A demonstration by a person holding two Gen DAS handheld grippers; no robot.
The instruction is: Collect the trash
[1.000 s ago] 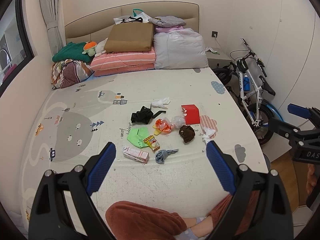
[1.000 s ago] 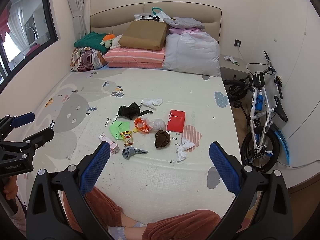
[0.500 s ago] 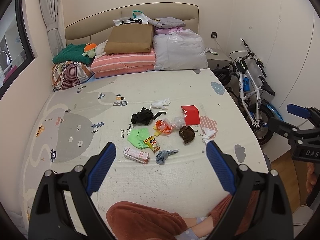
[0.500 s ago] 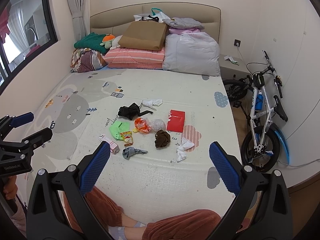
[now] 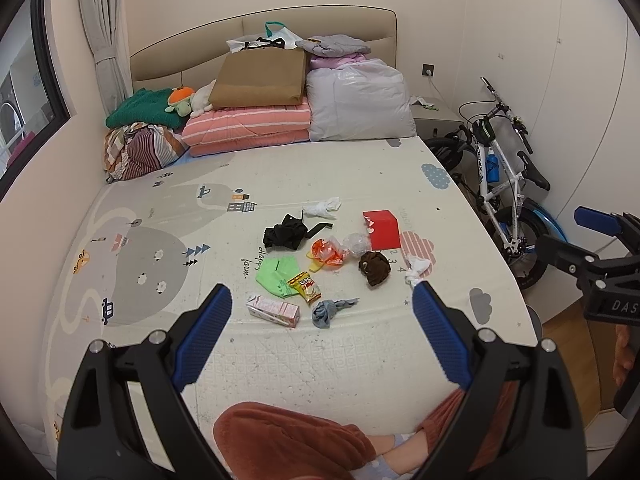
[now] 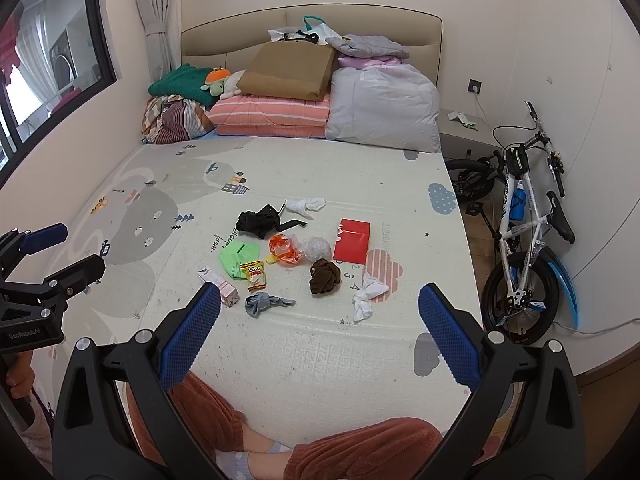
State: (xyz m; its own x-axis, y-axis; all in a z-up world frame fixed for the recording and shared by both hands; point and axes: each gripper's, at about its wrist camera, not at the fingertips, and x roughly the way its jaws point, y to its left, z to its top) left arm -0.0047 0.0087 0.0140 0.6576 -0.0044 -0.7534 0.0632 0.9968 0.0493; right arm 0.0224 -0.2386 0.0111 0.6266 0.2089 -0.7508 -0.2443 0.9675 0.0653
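Note:
Trash and small clothes lie in a cluster on the play mat [image 5: 168, 264]: a pink carton [image 5: 273, 311] [image 6: 219, 281], a yellow snack packet [image 5: 305, 287] [image 6: 254, 275], a green bag [image 5: 277, 274], an orange wrapper [image 5: 326, 252] [image 6: 283, 249], a clear crumpled bag [image 5: 356, 243], a red box [image 5: 381, 229] [image 6: 353, 240], white tissues [image 5: 416, 269] [image 6: 368, 295]. My left gripper [image 5: 320, 326] is open and empty, held well short of the pile. My right gripper [image 6: 318, 326] is open and empty too.
A grey sock [image 5: 329, 310], a brown sock ball [image 5: 374, 267] and black cloth [image 5: 286, 233] lie among the trash. Folded bedding [image 5: 248, 126] is stacked at the headboard. A bicycle [image 6: 524, 216] stands right of the mat. The person's knees [image 6: 360, 444] are below the grippers.
Both grippers have stayed open and almost still; the view has shifted only slightly.

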